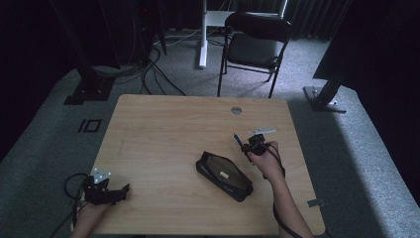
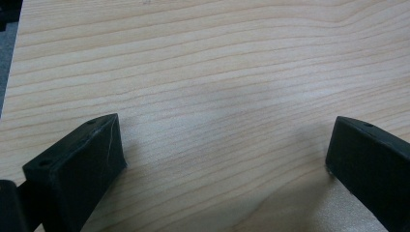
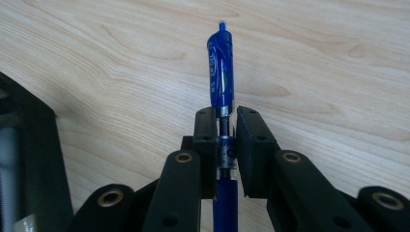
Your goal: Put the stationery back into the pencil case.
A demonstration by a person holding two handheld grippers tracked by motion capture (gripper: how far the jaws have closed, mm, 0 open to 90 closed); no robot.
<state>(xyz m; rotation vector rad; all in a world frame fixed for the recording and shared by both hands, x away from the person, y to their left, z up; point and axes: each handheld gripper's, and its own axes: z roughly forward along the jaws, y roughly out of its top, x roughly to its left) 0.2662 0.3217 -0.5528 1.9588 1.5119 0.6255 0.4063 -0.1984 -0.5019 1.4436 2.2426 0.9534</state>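
Blue pen (image 3: 221, 77) pinched thinly by your right gripper (image 3: 226, 140) may swivel, missing the black case (image 1: 224, 175); left gripper (image 2: 225, 159) idles, jaws spread.

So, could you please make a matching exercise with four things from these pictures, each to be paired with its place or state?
Things:
1. blue pen
2. black pencil case
3. left tool
4. folding chair

Places or states:
a. open, low over bare wood near the table's front left corner
b. standing on the carpet beyond the table
c. clamped between the right tool's jaws
d. lying on the table, just left of the right hand

Pairs: 1-c, 2-d, 3-a, 4-b
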